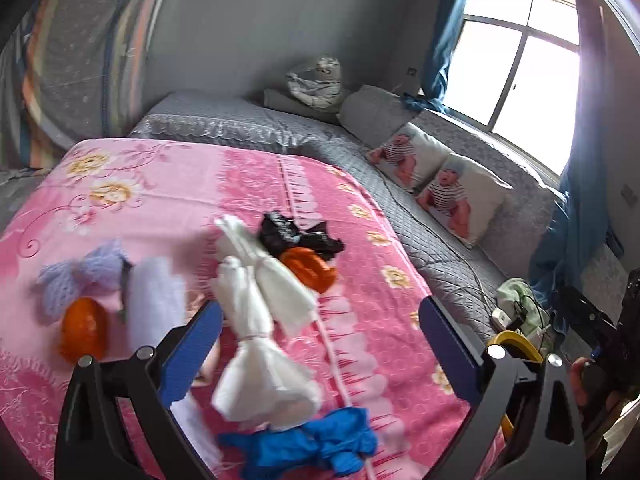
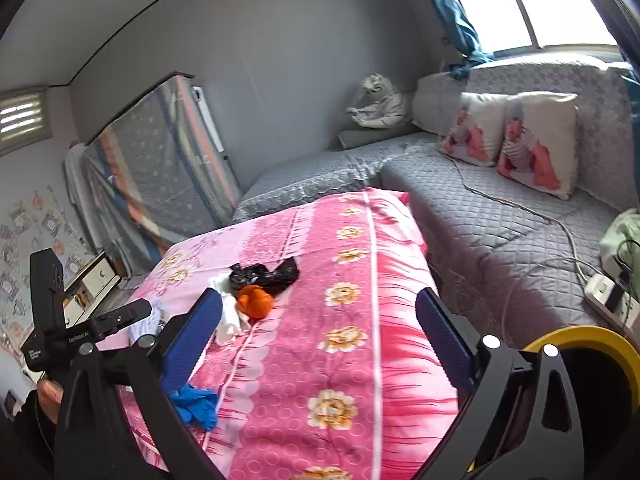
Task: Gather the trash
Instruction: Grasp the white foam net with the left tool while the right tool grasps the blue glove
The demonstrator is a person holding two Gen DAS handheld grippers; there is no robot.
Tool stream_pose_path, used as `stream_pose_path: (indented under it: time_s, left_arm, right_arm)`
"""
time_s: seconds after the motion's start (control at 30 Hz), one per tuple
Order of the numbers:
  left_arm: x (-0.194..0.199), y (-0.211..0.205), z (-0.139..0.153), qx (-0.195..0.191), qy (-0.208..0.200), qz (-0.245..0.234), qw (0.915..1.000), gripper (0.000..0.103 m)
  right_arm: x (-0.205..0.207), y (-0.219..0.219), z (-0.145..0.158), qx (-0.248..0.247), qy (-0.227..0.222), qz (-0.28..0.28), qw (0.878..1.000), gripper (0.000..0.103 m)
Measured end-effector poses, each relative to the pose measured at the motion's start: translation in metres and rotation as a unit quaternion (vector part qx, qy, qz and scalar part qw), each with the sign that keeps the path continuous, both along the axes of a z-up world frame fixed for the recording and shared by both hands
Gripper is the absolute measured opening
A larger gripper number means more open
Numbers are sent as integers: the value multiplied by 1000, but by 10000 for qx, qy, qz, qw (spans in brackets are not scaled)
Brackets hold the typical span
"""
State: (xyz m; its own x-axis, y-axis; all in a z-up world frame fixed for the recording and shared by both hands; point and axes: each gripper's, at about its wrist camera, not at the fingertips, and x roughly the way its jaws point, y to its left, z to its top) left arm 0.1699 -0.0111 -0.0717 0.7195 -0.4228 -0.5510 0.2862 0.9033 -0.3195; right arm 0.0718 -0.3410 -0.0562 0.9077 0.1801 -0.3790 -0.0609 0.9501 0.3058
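A: Both sets of tongs?
B: Left gripper [image 1: 320, 344] and right gripper [image 2: 318, 336] gape wide, holding nothing.
A: The trash?
B: White cloth [image 1: 256, 320], blue glove [image 1: 316, 446], black bag [image 1: 296, 234] on the pink sheet [image 1: 160, 192]; left items blurred.

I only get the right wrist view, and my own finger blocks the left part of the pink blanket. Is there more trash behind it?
Observer: Yes. The left wrist view shows a second orange piece lying just below a purple knitted item.
Operator: And the white stuff beside the black bag, how far does it run?
Observer: It is one long white bundle, tied with a band partway along. Its near end lies right by the blue glove.
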Motion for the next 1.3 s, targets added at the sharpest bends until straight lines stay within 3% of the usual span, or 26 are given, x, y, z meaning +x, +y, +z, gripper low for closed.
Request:
stream_pose_path:
  time_s: [0.17, 0.33, 0.47, 0.7, 0.9, 1.03, 1.2, 1.3]
  left_arm:
    - [-16, 57, -8, 436, -145, 543, 9975, 95]
    - [-29, 87, -25, 796, -13, 336, 9963, 95]
    - [-33, 102, -33, 705, 45, 429, 9966, 95]
    - [-9, 85, -39, 568, 425, 249, 9972, 95]
    - [-1, 67, -40, 713, 399, 161, 9965, 95]
    - [8, 64, -44, 707, 541, 175, 9959, 95]
    - [17, 61, -47, 742, 612, 225, 9951, 95]
    - [23, 58, -51, 698, 710, 194, 9948, 87]
  right_arm:
    - [14, 57, -7, -257, 67, 843, 9961, 95]
    - [18, 101, -27, -579, 286, 1712, 9831, 95]
    - [9, 127, -40, -888, 317, 2305, 9685, 95]
    - [9, 153, -64, -1560, 512, 2663, 9498, 95]
    - [19, 166, -79, -1920, 770, 2858, 9357, 93]
    - [26, 177, -86, -2156, 893, 3042, 9236, 81]
    - [34, 189, -95, -2387, 972, 3193, 9119, 78]
    - [42, 193, -100, -2423, 1087, 3244, 9079, 71]
